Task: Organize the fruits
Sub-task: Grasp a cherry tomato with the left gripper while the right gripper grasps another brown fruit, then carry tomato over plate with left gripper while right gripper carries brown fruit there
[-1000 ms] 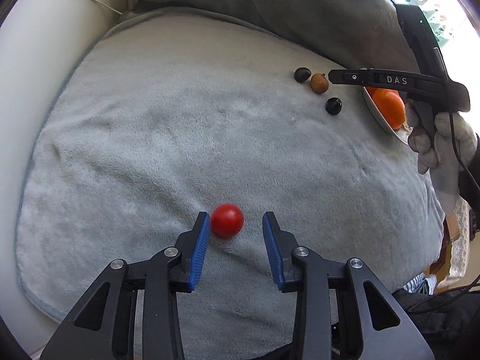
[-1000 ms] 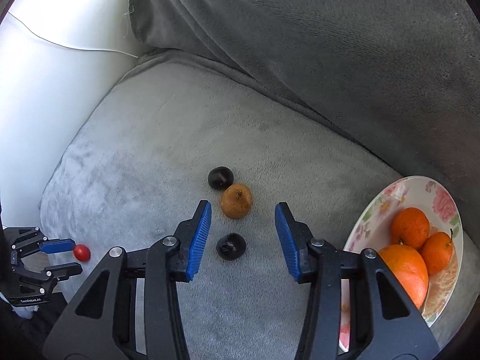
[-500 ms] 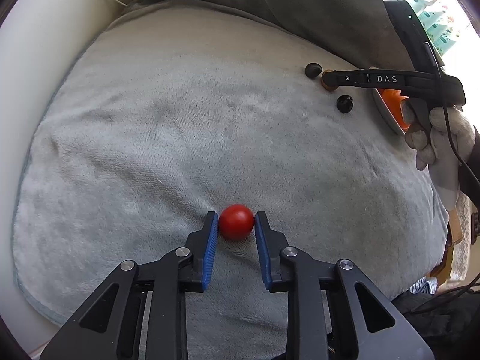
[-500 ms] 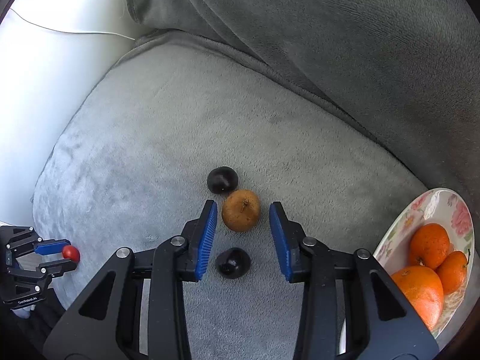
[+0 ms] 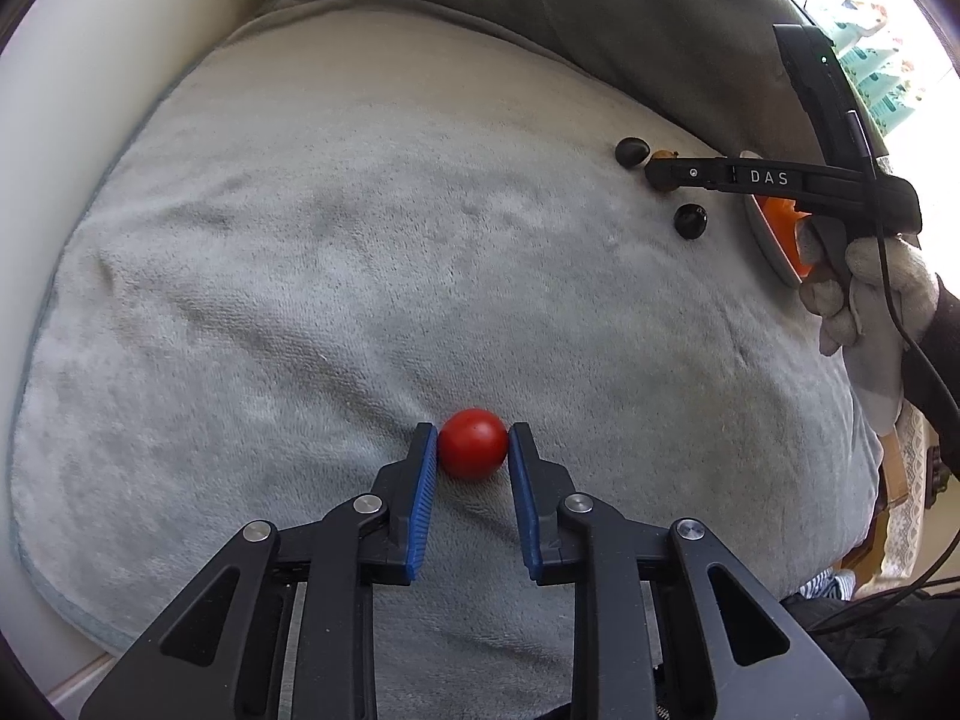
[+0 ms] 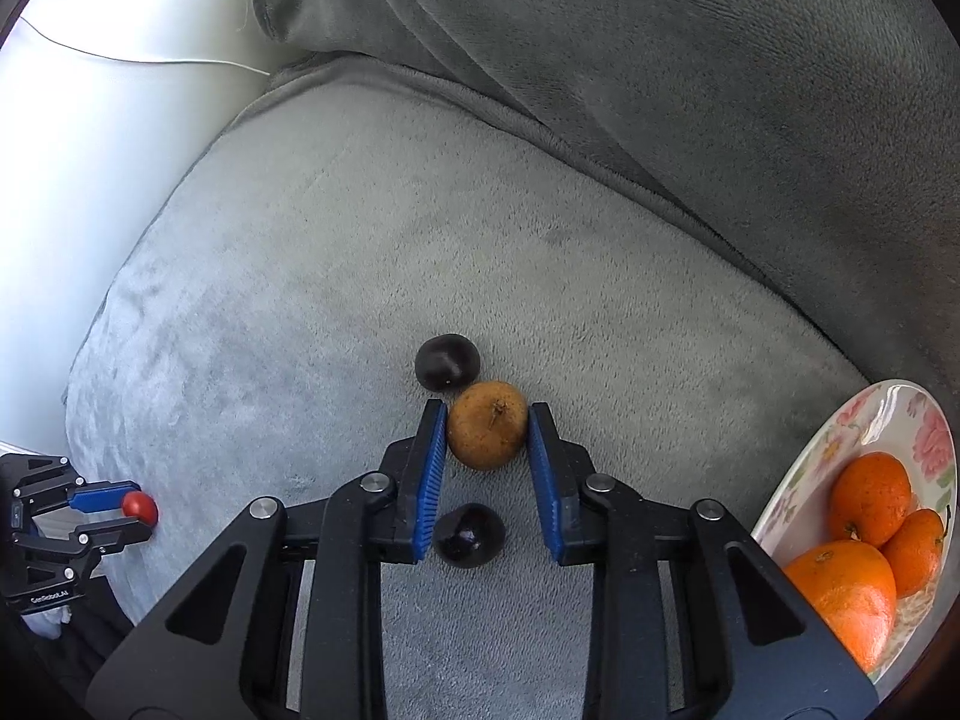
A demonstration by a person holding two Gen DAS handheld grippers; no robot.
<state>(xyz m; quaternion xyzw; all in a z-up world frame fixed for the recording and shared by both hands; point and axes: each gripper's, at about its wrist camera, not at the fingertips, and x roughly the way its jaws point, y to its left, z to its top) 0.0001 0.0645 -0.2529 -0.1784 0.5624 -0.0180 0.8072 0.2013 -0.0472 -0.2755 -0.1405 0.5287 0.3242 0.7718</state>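
Gently now: my left gripper (image 5: pixel 472 443) pinches the soft red tomato (image 5: pixel 472 443) across its middle near the cushion's (image 5: pixel 360 240) front edge; my right gripper (image 6: pixel 487 420) closes on the firm brown fruit (image 6: pixel 487 433).

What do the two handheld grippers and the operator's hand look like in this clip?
Both the left gripper and right gripper have black angular linkage frames, silver pivot bolts and ribbed blue finger pads. The right one's side reads "DAS" with a black cable; the hand wears a pale glove, dark sleeve.
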